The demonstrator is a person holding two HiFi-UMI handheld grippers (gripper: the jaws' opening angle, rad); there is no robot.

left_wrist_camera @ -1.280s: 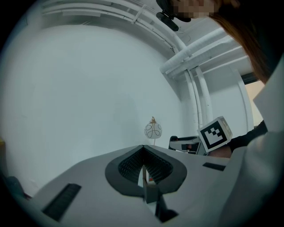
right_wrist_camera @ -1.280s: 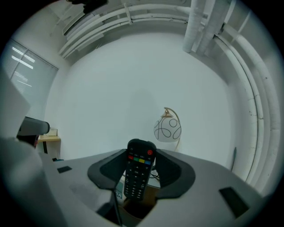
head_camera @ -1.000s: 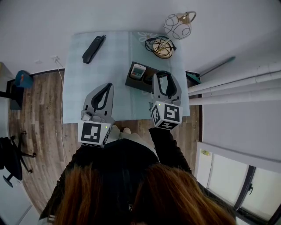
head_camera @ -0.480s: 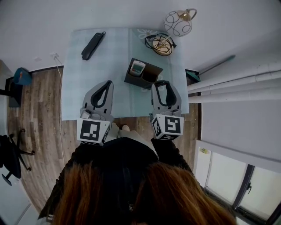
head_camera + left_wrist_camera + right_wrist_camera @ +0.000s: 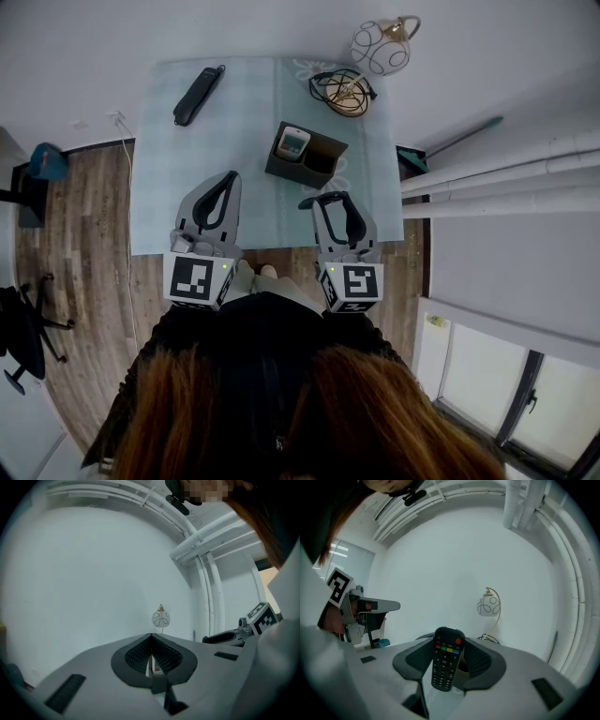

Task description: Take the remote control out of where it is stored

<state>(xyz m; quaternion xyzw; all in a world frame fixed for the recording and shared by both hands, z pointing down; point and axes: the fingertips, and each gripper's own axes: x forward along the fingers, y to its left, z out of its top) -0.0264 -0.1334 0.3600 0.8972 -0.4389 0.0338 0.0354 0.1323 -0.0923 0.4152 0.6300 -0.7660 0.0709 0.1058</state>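
Observation:
A black remote control (image 5: 446, 663) with coloured buttons stands upright between the jaws of my right gripper (image 5: 448, 641), which is shut on it. In the head view the right gripper (image 5: 328, 199) hangs over the table's near edge, the remote (image 5: 314, 200) a dark bar across its tips. The brown storage box (image 5: 323, 165) lies just beyond it; a white remote (image 5: 294, 144) stays in its left compartment. My left gripper (image 5: 228, 176) is shut and holds nothing, left of the box over the table (image 5: 244, 112).
A second black remote (image 5: 198, 94) lies at the table's far left. A wire basket (image 5: 342, 94) and a round white lamp (image 5: 380, 47) stand at the far right. Wooden floor (image 5: 84, 234) shows to the left, white pipes (image 5: 497, 187) to the right.
My right gripper drew back from the box toward the table's near edge and brought the black remote out with it. The left gripper stayed put.

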